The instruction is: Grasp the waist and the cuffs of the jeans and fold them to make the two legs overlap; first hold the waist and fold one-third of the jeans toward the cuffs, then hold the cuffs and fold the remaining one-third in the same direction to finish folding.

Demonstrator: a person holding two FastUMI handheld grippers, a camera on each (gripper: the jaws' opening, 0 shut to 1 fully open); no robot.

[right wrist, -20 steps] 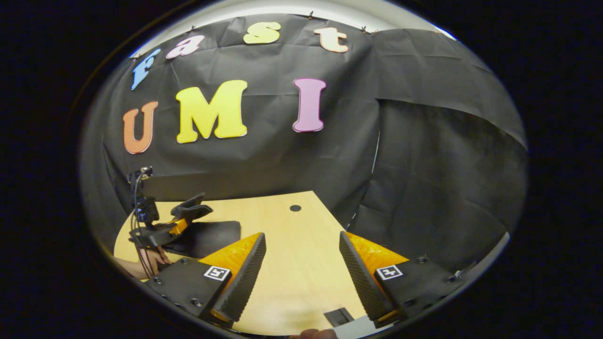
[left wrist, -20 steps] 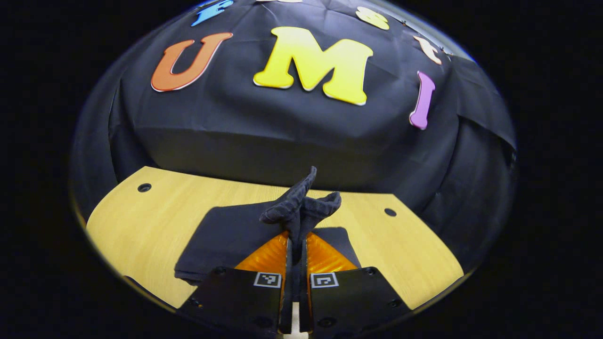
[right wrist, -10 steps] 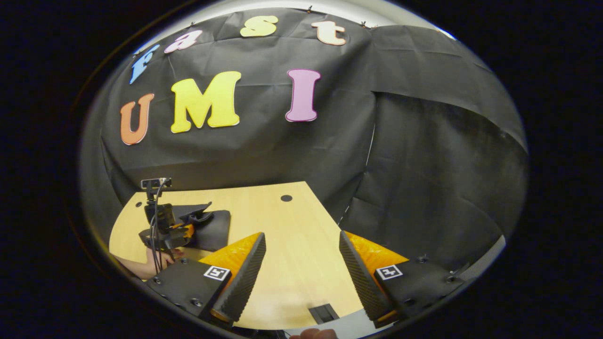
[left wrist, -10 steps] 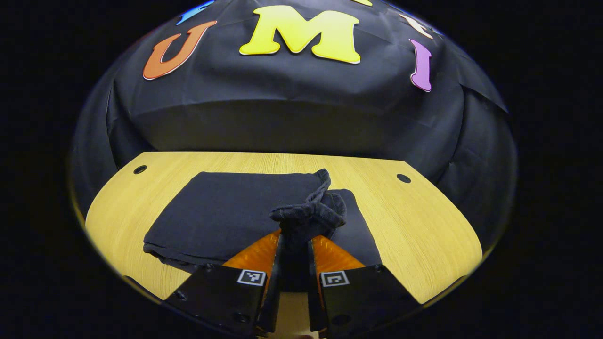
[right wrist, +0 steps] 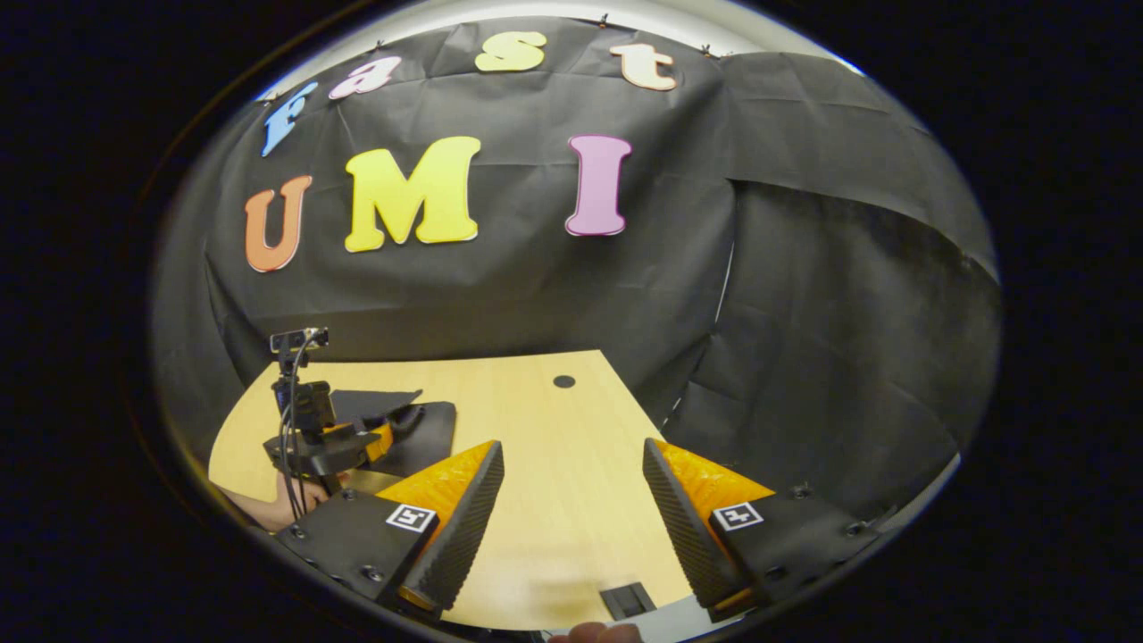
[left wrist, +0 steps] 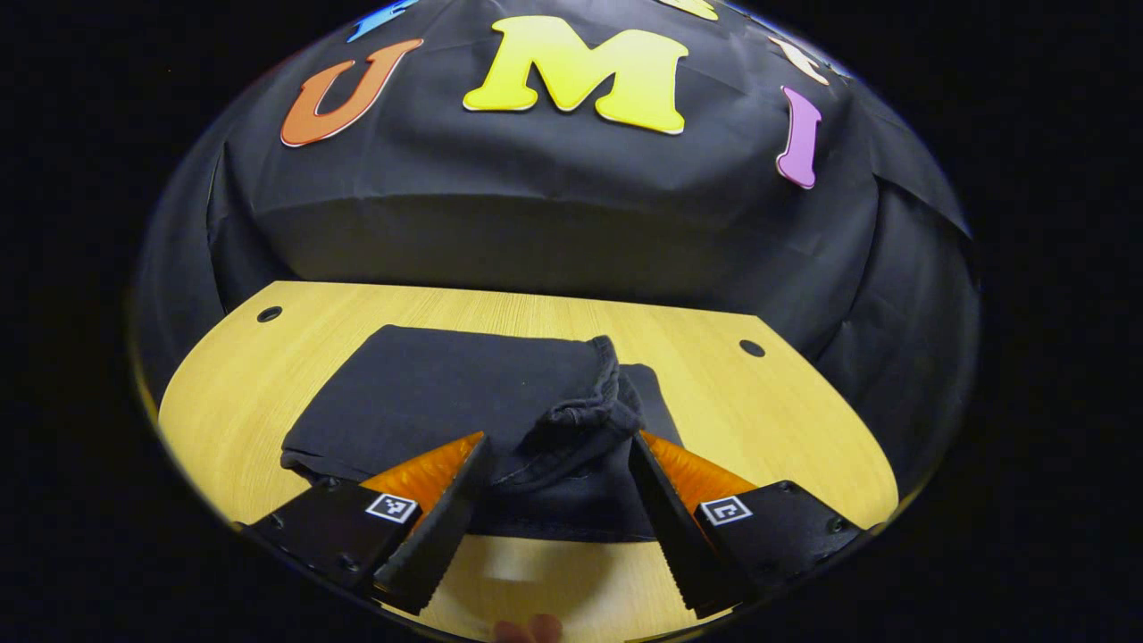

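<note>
The dark jeans lie folded in a flat stack on the wooden table. Their cuff end rests rumpled on top of the stack, near its right side. My left gripper is open, one finger on each side of that rumpled cuff, and neither finger presses on it. In the right gripper view the left gripper sits far off at the left over the jeans, held by a hand. My right gripper stands open over bare table, holding nothing.
Black cloth walls close off the table at the back and right. The tabletop has small round holes. A small dark fitting sits at the near table edge. Bare wood lies right of the jeans.
My left gripper has opened and let go of the cuffs, which dropped from a raised bunch onto the folded stack. The right gripper has stayed open, shifting only slightly.
</note>
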